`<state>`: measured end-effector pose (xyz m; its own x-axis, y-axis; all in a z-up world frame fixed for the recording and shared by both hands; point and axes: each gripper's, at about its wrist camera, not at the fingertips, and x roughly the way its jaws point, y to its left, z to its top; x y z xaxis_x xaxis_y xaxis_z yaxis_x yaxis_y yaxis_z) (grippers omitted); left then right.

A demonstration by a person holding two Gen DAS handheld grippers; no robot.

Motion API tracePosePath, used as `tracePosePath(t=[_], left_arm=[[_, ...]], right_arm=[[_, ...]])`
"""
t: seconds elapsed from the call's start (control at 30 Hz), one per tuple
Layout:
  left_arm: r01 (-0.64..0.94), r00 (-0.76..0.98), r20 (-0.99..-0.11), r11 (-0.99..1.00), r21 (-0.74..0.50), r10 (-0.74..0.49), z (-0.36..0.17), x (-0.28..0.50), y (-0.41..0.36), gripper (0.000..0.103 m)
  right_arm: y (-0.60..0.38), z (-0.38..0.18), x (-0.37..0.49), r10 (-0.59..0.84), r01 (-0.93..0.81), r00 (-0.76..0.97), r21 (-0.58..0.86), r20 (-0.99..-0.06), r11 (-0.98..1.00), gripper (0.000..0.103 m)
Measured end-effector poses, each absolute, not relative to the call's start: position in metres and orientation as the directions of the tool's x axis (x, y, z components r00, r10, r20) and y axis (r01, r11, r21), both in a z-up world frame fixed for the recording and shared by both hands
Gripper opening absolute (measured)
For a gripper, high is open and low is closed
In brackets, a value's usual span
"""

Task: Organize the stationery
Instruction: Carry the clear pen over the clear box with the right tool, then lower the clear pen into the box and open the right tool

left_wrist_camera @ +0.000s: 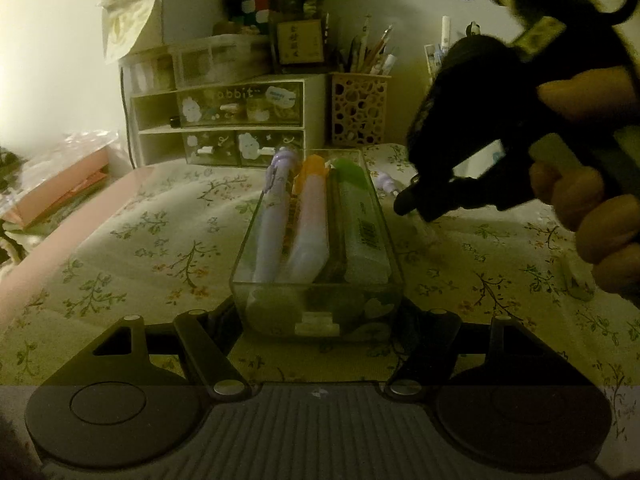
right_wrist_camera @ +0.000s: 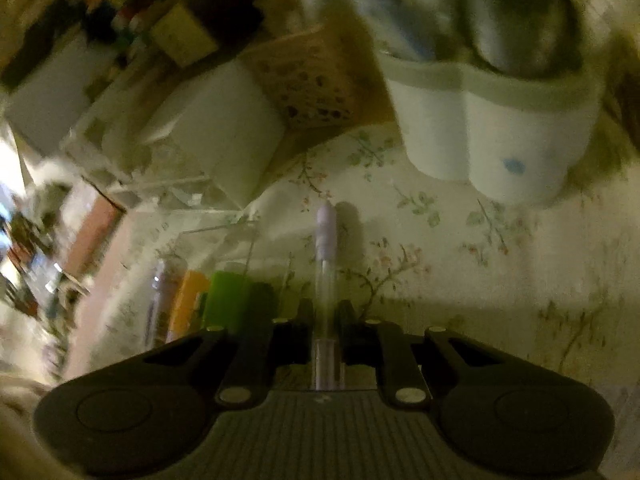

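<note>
Clamping the near end of the clear tray [left_wrist_camera: 316,300] between its fingers, my left gripper [left_wrist_camera: 318,320] leaves open flowered cloth [left_wrist_camera: 160,240] on both sides. My right gripper [right_wrist_camera: 326,320] is pinched on a slim clear pen [right_wrist_camera: 325,272] with a lilac cap, just right of the tray's far end. Lilac, orange and green-capped pens lie lengthwise inside the tray.

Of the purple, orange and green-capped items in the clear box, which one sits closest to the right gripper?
The green-capped one. It lies along the clear box's right wall, the side the right gripper is on; the orange-capped one is in the middle, the purple one far left.
</note>
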<state>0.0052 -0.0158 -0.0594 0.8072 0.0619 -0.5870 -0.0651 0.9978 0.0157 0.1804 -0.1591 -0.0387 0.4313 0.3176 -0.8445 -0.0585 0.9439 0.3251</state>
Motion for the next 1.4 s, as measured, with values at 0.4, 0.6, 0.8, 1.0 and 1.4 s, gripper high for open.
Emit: tracePosePath(t=[0.4,0.6,0.8,1.0,1.4], left_arm=[[-0.057,0.808,-0.587,0.998,0.015,0.055,-0.06,0.006,-0.015,0.073],[-0.047,0.807,-0.589,0.999,0.012,0.045,-0.06,0.008,-0.016,0.072],[-0.044,0.807,-0.589,0.999,0.012,0.043,-0.06,0.009,-0.015,0.072],[-0.045,0.807,-0.589,0.999,0.011,0.043,-0.06,0.009,-0.015,0.072],[-0.043,0.808,-0.588,0.999,0.01,0.041,-0.061,0.011,-0.016,0.072]], right_arm=[[-0.176,-0.008,0.157,0.495,-0.012,0.45,0.549,-0.743,0.836,0.013],[-0.164,0.007,0.15,0.533,-0.042,0.441,0.576,-0.722,0.816,0.013],[-0.154,0.004,0.148,0.565,-0.028,0.395,0.605,-0.724,0.795,0.013],[-0.144,0.0,0.149,0.584,-0.009,0.37,0.625,-0.723,0.78,0.013],[-0.133,-0.009,0.156,0.555,0.02,0.325,0.592,-0.766,0.805,0.014]])
